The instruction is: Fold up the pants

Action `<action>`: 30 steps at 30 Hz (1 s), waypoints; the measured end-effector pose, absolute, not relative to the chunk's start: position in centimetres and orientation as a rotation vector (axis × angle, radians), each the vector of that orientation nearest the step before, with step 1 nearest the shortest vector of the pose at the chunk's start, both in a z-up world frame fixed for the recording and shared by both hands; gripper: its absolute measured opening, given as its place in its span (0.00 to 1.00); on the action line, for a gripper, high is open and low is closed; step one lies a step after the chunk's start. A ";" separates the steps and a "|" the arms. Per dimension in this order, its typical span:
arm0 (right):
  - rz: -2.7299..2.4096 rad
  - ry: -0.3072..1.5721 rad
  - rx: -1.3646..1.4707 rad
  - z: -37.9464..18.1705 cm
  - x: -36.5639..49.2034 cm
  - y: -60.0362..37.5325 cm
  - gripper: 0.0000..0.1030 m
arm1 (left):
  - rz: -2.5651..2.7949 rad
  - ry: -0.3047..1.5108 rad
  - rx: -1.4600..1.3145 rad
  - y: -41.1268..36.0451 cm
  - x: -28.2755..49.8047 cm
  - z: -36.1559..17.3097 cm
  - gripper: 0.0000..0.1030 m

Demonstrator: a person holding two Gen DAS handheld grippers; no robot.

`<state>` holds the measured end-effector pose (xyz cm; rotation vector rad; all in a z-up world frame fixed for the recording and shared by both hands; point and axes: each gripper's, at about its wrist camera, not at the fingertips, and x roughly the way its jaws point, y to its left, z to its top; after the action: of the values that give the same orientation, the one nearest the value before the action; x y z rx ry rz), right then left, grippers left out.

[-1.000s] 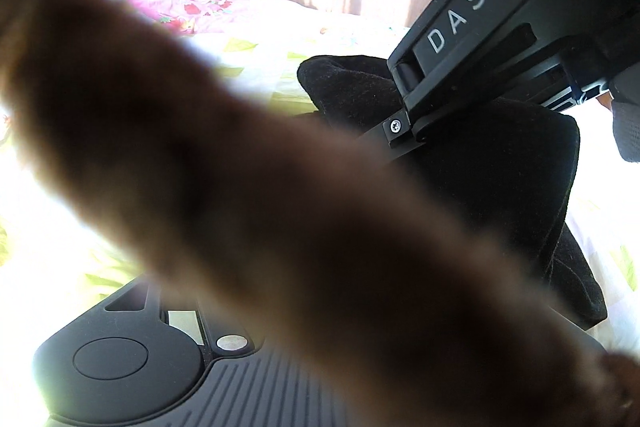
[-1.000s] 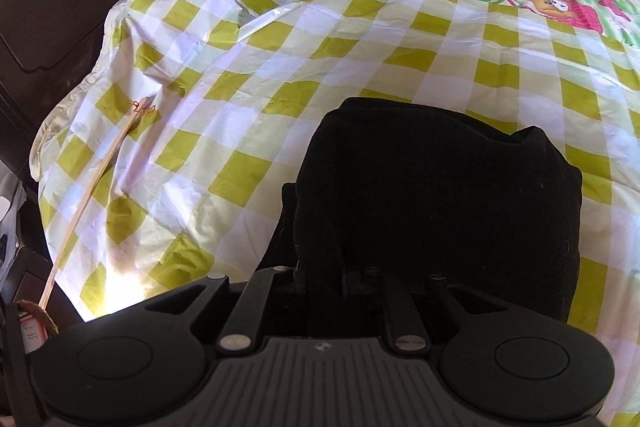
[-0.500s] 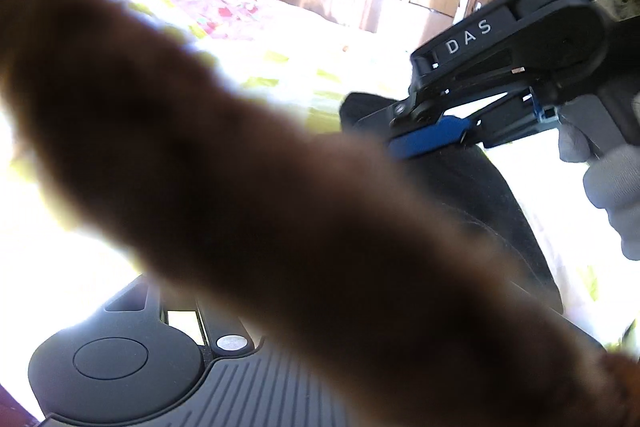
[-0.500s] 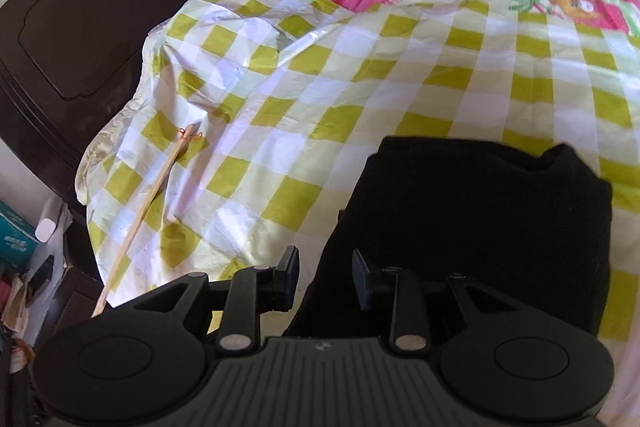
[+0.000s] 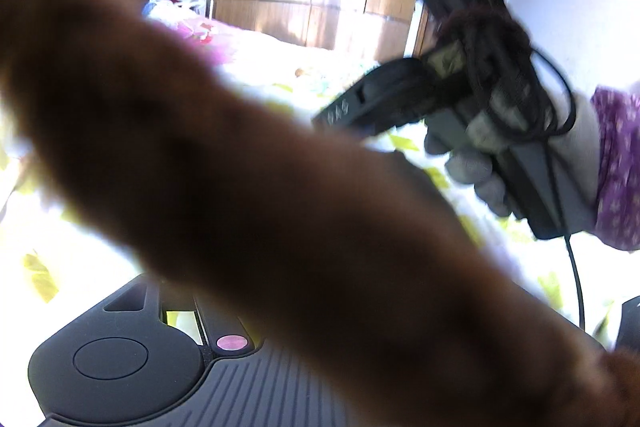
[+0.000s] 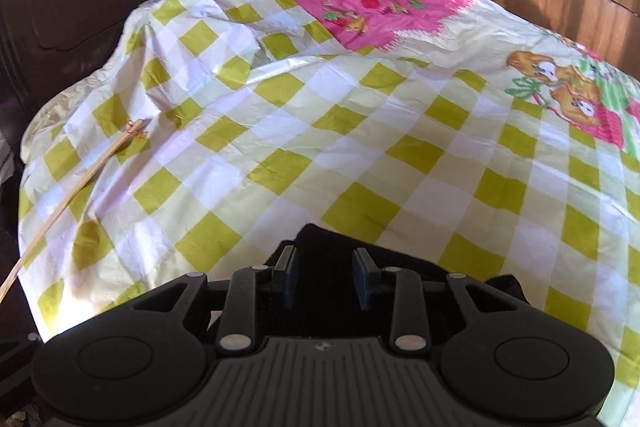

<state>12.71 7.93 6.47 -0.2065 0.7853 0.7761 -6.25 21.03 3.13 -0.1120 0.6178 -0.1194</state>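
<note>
While a blurred brown mass (image 5: 280,187) blocks the left view, pants (image 6: 332,247) lie on the checked bedspread (image 6: 360,147).

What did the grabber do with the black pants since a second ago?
The right gripper let go of the pants, opened and pulled back, so only their edge shows. The pants stayed folded on the checked sheet; the stick didn't move.

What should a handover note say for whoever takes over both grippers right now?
Right gripper: open, empty, raised over the folded black fabric pants.
Left gripper: its view is mostly blocked by a blurred brown furry strip; fingers unseen, state unknown.
Pants lie on the yellow-green checked bedsheet, mostly hidden behind the right gripper.
Done: apparently folded, released.
Left: check the fold is tidy.
</note>
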 end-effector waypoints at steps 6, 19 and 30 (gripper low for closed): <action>1.011 0.771 -0.311 5.4 15.7 7.3 0.65 | -0.138 0.676 -0.139 21.1 -5.0 2.1 0.64; 1.213 0.966 -0.249 3.6 17.9 6.3 0.29 | -0.112 0.739 -0.106 20.2 -3.4 1.9 0.44; 1.099 0.863 -0.151 6.0 17.2 6.5 0.23 | -0.013 0.651 -0.113 22.4 -3.3 4.1 0.14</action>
<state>17.17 6.46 5.99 -0.1514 0.8626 1.0987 -3.31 22.39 4.06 -0.1132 0.6507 -0.0129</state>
